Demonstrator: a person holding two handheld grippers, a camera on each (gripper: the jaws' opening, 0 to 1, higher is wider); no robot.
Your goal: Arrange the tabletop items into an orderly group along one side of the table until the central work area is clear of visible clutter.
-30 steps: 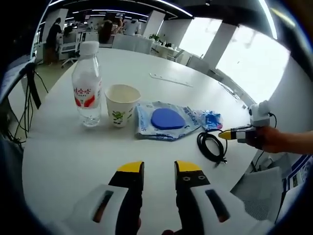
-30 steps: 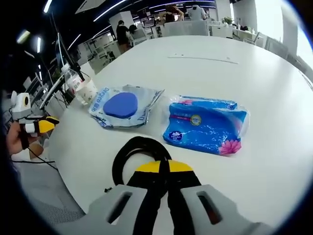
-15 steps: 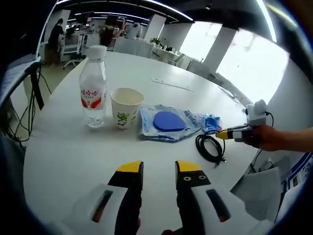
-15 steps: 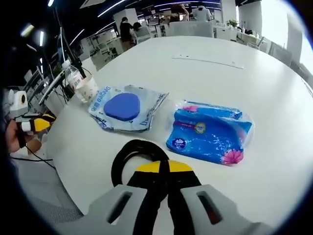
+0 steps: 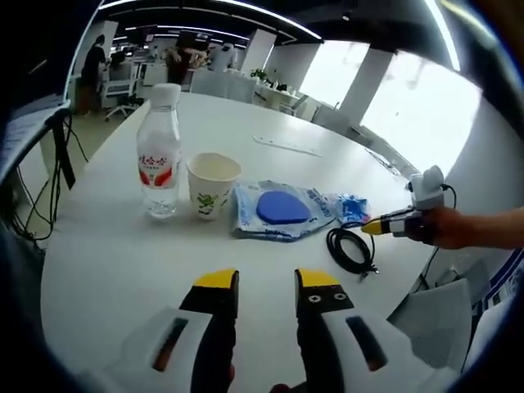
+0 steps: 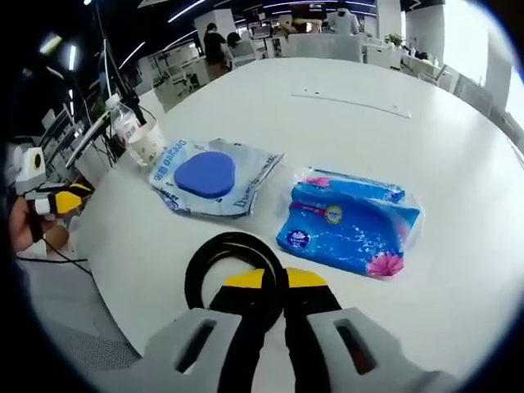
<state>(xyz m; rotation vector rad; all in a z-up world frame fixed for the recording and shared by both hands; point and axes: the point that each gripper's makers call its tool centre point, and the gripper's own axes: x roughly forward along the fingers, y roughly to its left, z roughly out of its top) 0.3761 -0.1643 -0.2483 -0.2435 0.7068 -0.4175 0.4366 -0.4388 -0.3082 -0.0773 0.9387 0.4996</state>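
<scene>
My right gripper (image 6: 274, 279) clamps the black cable coil (image 6: 233, 266), just beside the blue tissue pack (image 6: 348, 227). My left gripper (image 5: 266, 282) is empty, jaws parted. Past the pack: blue pouch (image 5: 282, 209), paper cup (image 5: 211, 184), water bottle (image 5: 160, 151).

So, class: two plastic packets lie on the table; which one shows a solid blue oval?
The clear packet lying nearer the paper cup: a solid blue oval shows through it. The blue tissue pack has printed flowers instead.

In my left gripper view, a row: clear plastic water bottle (image 5: 160, 151), white paper cup (image 5: 213, 185), blue-disc plastic pouch (image 5: 281, 210), coiled black cable (image 5: 352, 248) rightmost.
</scene>
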